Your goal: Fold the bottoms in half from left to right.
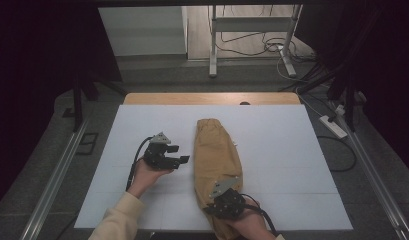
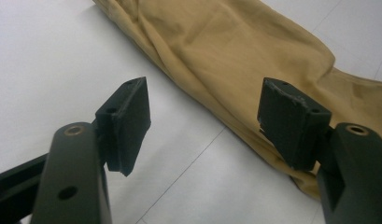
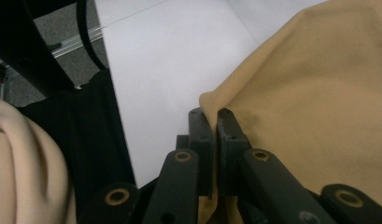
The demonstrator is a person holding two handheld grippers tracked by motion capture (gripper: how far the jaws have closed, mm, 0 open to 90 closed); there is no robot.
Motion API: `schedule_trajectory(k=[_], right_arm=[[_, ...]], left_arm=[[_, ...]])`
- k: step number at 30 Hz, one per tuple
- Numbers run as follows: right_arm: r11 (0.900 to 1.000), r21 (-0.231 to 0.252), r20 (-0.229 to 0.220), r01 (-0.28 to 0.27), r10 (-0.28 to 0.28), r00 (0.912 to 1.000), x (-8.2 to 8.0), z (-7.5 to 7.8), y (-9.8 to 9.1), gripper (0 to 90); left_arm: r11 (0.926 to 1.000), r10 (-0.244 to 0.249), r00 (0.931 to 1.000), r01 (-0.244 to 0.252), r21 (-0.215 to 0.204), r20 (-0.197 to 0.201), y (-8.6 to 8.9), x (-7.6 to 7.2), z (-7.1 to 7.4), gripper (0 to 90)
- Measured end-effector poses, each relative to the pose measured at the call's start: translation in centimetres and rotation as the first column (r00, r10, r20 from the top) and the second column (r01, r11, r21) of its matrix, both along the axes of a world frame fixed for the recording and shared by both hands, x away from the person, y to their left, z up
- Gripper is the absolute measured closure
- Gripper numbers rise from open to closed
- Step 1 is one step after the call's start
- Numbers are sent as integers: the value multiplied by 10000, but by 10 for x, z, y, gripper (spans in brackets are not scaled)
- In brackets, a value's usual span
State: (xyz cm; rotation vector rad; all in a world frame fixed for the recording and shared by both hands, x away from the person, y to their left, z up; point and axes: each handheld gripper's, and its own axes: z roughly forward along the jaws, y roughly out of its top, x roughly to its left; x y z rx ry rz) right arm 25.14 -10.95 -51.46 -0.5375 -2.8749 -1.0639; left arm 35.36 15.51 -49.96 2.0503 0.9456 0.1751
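A tan cloth [image 1: 216,150] lies folded lengthwise down the middle of the white sheet [image 1: 282,145] on the table. My right gripper [image 1: 223,204] is at the cloth's near end, shut on its edge. In the right gripper view the two jaws [image 3: 212,120] pinch a corner of the tan cloth [image 3: 310,102] between them. My left gripper [image 1: 178,154] hovers just left of the cloth, open, pointing toward it. In the left gripper view the pads [image 2: 130,121] stand wide apart with nothing between them, and the tan cloth [image 2: 226,51] lies ahead.
The wooden table edge [image 1: 212,98] shows beyond the sheet. A metal frame [image 1: 252,30] and cables [image 1: 272,47] stand on the floor behind. A power strip [image 1: 334,126] lies right of the table. A person's cream sleeve [image 3: 25,163] is near the right gripper.
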Motion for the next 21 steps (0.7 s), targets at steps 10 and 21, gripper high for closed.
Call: schedule_trajectory(k=[10,21], right_arm=[[9998,-33,60,-203,203,9998,-7,3,5,839],[9847,1293,722,1169,-1269,9893,21,29,-25,488]], left_arm=[[10000,-3,10000,3,30,-3,1,0,0,338],[10000,-9,10000,9,84,-38,-1,1,-1,335]])
